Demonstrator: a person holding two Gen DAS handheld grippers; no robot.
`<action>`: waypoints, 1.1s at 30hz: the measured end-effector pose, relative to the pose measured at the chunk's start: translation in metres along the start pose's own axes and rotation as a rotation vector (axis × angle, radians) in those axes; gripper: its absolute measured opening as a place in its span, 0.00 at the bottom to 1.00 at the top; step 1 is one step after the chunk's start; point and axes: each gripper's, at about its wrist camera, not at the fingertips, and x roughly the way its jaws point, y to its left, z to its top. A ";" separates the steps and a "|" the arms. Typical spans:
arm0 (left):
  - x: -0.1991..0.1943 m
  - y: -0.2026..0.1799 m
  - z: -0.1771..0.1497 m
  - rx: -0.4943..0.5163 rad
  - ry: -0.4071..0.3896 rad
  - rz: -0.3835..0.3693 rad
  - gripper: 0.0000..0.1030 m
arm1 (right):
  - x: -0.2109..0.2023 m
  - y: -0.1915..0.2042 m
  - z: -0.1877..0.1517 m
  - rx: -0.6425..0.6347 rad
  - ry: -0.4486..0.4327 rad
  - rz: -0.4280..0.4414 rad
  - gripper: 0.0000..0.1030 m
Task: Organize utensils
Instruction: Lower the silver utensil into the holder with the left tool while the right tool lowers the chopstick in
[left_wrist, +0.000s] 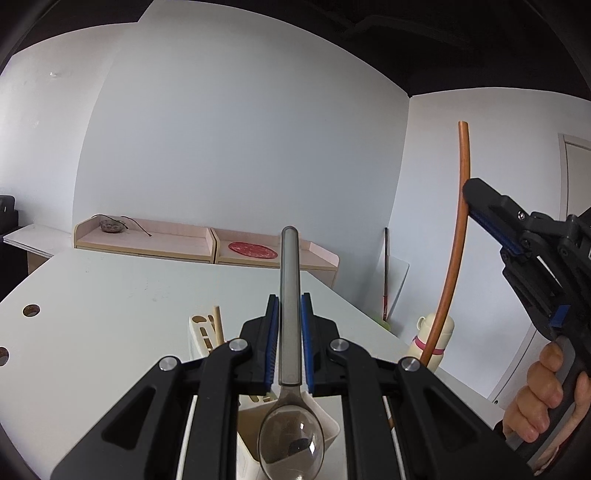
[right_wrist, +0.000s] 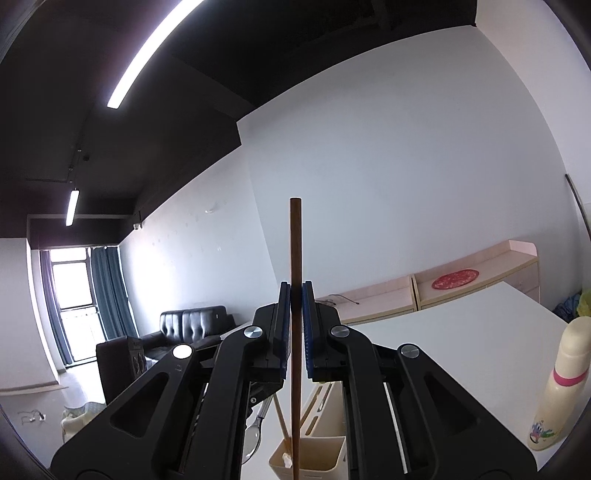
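Note:
My left gripper (left_wrist: 289, 306) is shut on the handle of a grey translucent spoon (left_wrist: 289, 317), whose bowl hangs near the camera above a cream utensil holder (left_wrist: 201, 334) on the white table (left_wrist: 110, 295). A pale chopstick (left_wrist: 218, 325) stands in the holder. My right gripper (right_wrist: 296, 295) is shut on a brown chopstick (right_wrist: 296, 251) held upright; its lower end reaches down toward the holder (right_wrist: 325, 450). In the left wrist view the right gripper (left_wrist: 476, 201) and its brown chopstick (left_wrist: 460, 221) are at the right, with a hand on the grip. The spoon (right_wrist: 255, 435) shows low in the right wrist view.
A cream bottle (left_wrist: 437, 339) with a pink band stands at the table's right edge, also the bottle (right_wrist: 561, 387) in the right wrist view. Low pink shelves (left_wrist: 184, 243) with a red mat (left_wrist: 253, 250) line the far wall. A black sofa (right_wrist: 192, 325) sits left.

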 end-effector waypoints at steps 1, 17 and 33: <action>0.001 -0.001 -0.002 -0.004 -0.007 0.004 0.11 | 0.003 -0.001 0.001 0.001 -0.006 -0.006 0.06; 0.027 0.020 -0.030 -0.060 -0.148 -0.040 0.11 | 0.043 -0.023 -0.031 0.065 0.007 -0.018 0.06; 0.028 0.014 -0.070 0.002 -0.178 0.006 0.11 | 0.038 -0.031 -0.060 0.103 0.069 0.044 0.06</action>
